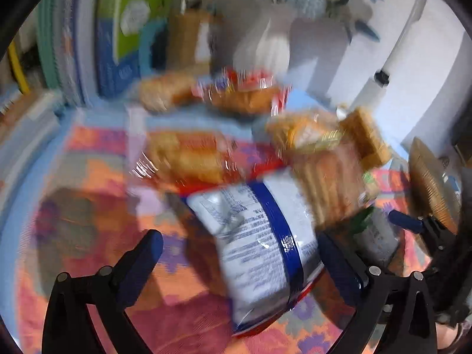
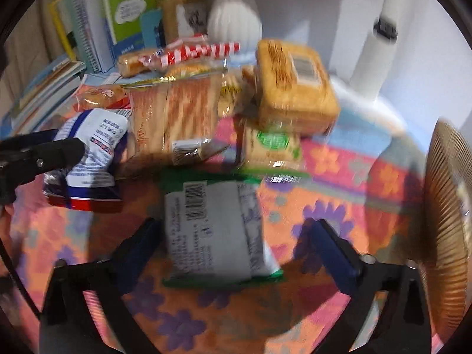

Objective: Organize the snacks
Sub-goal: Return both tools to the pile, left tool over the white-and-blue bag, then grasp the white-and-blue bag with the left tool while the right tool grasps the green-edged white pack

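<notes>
Left gripper (image 1: 240, 253): jaws spread wide, nothing clamped; the blue-banded white packet (image 1: 259, 244) lies between the fingers, centre-bottom of the left wrist view, contact not readable through blur
Right gripper (image 2: 236, 247): jaws wide apart, holding nothing; the green-edged white packet (image 2: 218, 230) sits flat between them, lower centre of the right wrist view
Risk, pile: the snack heap (image 2: 206, 97) at upper centre is loosely stacked, tan biscuit block (image 2: 295, 85) perched on top; a nudge while pulling a lower packet could probably tip it
Risk, grip: packets look like slick, air-filled film; a pinch on the puffed middle may slip or crush the contents
Risk, clash: both tools work close together, left finger showing at left edge of the right wrist view; they could knock each other
Risk, basket: ribbed brown basket (image 2: 448, 206) at right edge, close to the right jaw
Snack look: mixed wrappers, orange crackers, red-striped pack, lettering on the white packets' upper faces, all on a flowered cloth (image 2: 339, 162)
</notes>
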Demonstrator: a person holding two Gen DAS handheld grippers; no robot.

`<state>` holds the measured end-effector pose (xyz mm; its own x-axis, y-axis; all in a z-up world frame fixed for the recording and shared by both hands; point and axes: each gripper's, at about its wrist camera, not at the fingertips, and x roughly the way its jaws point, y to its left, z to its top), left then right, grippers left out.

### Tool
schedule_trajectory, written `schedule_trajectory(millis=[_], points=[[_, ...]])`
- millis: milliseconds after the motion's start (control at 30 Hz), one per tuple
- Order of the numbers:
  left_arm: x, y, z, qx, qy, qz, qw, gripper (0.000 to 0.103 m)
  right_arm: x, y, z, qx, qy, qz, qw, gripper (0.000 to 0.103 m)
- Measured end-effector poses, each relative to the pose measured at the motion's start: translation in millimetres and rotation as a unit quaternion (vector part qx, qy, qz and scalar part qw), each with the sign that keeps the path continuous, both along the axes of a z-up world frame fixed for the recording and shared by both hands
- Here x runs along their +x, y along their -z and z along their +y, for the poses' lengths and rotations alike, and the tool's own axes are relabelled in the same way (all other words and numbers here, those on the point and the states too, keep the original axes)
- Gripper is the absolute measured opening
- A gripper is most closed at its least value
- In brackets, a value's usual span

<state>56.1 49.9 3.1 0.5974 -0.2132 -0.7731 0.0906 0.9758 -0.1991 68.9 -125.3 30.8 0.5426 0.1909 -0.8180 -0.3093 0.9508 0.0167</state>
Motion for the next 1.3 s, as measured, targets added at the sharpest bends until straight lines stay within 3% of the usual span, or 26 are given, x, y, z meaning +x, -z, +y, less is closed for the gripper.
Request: schedule_trajectory(millis=[100,167,1300], points=[[1.8,1.2,-20.9,0.062,-0.003,-0.003,0.9981,0.103,-0.6,2.0,-6.2,0.016,0.002,0.004,1.0,0.103],[3.3,1.8,-26.6,0.077,-0.002,-0.002,0.997,0.103,-0.2,1.7,-3.8,0.005,0.002,0.002,1.0,0.103],[2.6,1.0,-24.5,0.073,-0.003,-0.003,0.9973,0.103,0.0,1.8,-3.1,0.006,0.002,0.002,1.0,0.103]])
